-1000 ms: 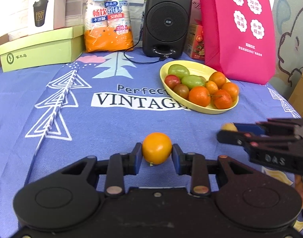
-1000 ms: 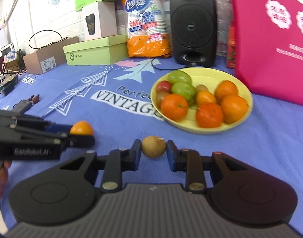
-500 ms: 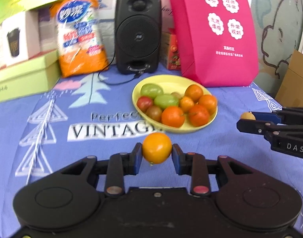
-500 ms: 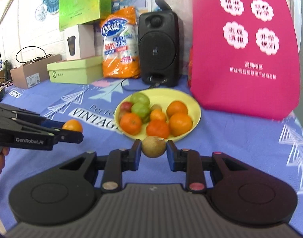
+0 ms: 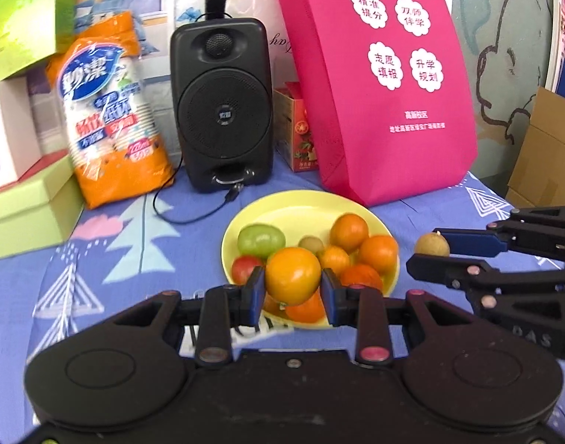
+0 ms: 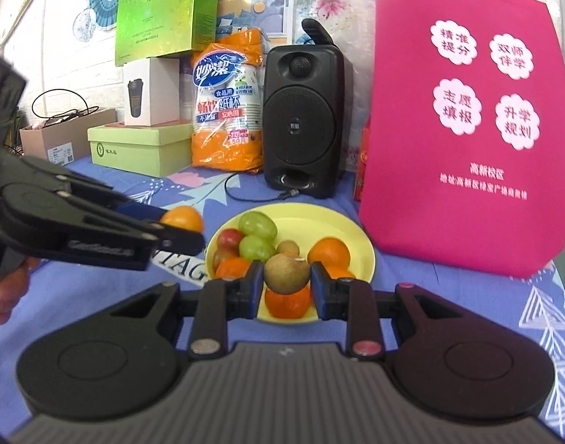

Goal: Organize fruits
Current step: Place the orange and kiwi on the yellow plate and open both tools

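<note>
Gripping an orange (image 5: 293,275) in left jaws, brown fruit (image 6: 287,273) in right, both over yellow plate (image 5: 301,207)

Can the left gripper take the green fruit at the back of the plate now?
Probably not: the left gripper is shut on an orange, and the green fruit lies behind other fruit.

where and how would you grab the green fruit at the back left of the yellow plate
Take the green fruit across its short width, coming from above with the jaws straddling its long axis. It is an oval lying on top of the pile at the yellow plate rim, with its upper surface exposed, while a red fruit and a second green fruit crowd it lower down, so a side approach looks blocked.
</note>
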Motion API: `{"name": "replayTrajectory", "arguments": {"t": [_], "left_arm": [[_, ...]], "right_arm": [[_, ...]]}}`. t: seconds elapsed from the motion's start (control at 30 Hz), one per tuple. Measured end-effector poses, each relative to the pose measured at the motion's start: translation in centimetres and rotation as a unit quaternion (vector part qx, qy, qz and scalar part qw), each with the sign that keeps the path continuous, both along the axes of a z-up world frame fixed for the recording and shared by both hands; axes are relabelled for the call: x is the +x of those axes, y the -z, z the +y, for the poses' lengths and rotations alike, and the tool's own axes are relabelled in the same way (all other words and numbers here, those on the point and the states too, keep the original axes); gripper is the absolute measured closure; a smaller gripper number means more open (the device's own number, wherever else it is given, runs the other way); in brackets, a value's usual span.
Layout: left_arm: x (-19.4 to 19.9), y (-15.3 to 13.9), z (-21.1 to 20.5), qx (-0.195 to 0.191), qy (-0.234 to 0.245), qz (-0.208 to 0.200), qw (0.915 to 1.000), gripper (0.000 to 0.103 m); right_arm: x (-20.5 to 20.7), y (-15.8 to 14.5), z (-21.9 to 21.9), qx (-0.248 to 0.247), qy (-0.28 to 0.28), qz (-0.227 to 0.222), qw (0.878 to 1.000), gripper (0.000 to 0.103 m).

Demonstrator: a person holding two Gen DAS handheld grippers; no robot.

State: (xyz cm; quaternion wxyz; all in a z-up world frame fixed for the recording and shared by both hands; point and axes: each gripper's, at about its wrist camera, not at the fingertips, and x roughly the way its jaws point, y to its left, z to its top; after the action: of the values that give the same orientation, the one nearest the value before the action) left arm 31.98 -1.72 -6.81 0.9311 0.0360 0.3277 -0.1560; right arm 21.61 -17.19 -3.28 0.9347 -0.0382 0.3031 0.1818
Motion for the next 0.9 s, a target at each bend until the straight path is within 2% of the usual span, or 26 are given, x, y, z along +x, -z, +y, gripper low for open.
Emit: {"name": "replayTrajectory", "arguments": {"t": [0.13,0.37,0.6,0.67,0.77,0.83,0.9], "left_arm": [[2.7,0.3,-0.8,0.016,-0.001,-0.001,0.9999,0.072],[6.8,1.3,-2.0,0.013,-0.012,0.005,0.9998,0.072],[10.6,3.7,-2.8,0.025,-0.023,0.02,0.9992,0.072],[11.1,4.0,-2.9,0.031,-0.026,0.011,0.9991,0.072],[11.8,4.1,-2.9,0.018,-0.029,0.015,0.9993,0.071],[12.2,4.1,-2.8,0.011,-0.035,0.021,0.9991,0.064],[12.1,4.0,-2.7,0.011,-0.042,0.02,0.9989,0.047]], "right_arm": [[1.5,-0.6,0.3,-0.002,-0.004,-0.01,1.0,0.077],[4.5,-1.3,0.1,0.0,0.003,-0.017,1.0,0.077],[6.8,2.2,0.4,-0.01,0.004,0.024,1.0,0.077],[7.2,3.1,0.4,-0.008,0.003,0.035,0.999,0.077],[7.8,4.0,0.7,-0.002,0.003,0.043,0.999,0.077],[8.1,4.3,0.9,-0.001,0.001,0.045,0.999,0.076],[8.1,4.4,1.1,-0.005,0.002,0.043,0.999,0.071]]}}
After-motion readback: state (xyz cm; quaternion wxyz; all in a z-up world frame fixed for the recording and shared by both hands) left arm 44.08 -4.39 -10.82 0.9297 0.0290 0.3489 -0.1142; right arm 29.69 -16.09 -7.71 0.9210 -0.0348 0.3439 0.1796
